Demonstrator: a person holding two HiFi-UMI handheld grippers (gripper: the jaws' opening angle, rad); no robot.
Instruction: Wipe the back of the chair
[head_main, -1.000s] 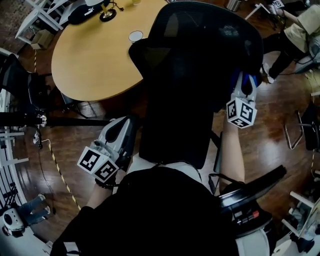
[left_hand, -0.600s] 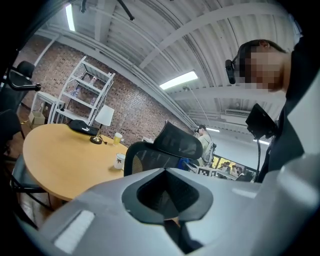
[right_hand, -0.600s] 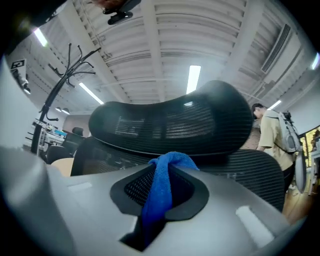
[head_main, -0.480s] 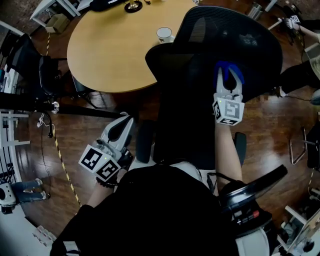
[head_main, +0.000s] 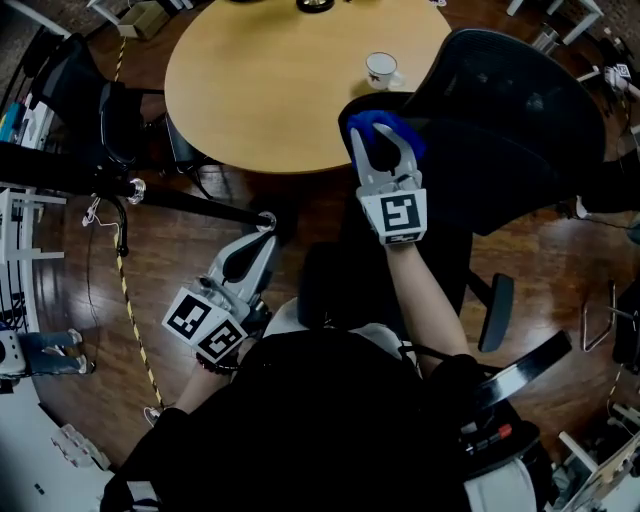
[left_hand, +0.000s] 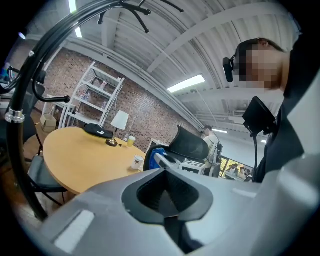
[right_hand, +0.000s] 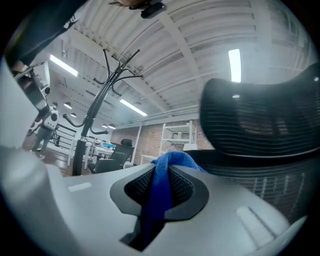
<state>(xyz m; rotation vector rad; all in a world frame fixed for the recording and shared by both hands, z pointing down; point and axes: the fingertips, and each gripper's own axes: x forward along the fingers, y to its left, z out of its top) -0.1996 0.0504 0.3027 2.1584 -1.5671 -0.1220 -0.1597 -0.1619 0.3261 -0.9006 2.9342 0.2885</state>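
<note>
Hidden: the lower back and base of the chair (head_main: 520, 110) are covered by the person's dark torso and right arm, and its seat does not show
Hard to make out: where the blue cloth (head_main: 385, 125) meets the chair, black lies on black, so the contact looks like touching but is not certain
Right gripper: the right gripper (head_main: 382, 140) is at the chair's upper left corner, jaws clamped on the blue cloth, which hangs down through the gap between them in the right gripper view (right_hand: 167, 175)
Chair in right gripper view: the mesh back (right_hand: 265, 120) rises just beyond the jaws and is cut off at the right edge
Left gripper: the left gripper (head_main: 250, 250) is low and left of the chair, well apart from it, jaws together with nothing between them
Containers: a white cup (head_main: 380, 68) stands just beside the chair's top edge, on the round table (head_main: 280, 90); what it holds is too small to tell
Around: left of the chair, a lamp (left_hand: 119, 122) stands at the table's far side
Floor: striped tape (head_main: 125, 290) runs across the wood well left of the chair
Further off: a coat stand (right_hand: 100, 95) rises left of the chair in the right gripper view
</note>
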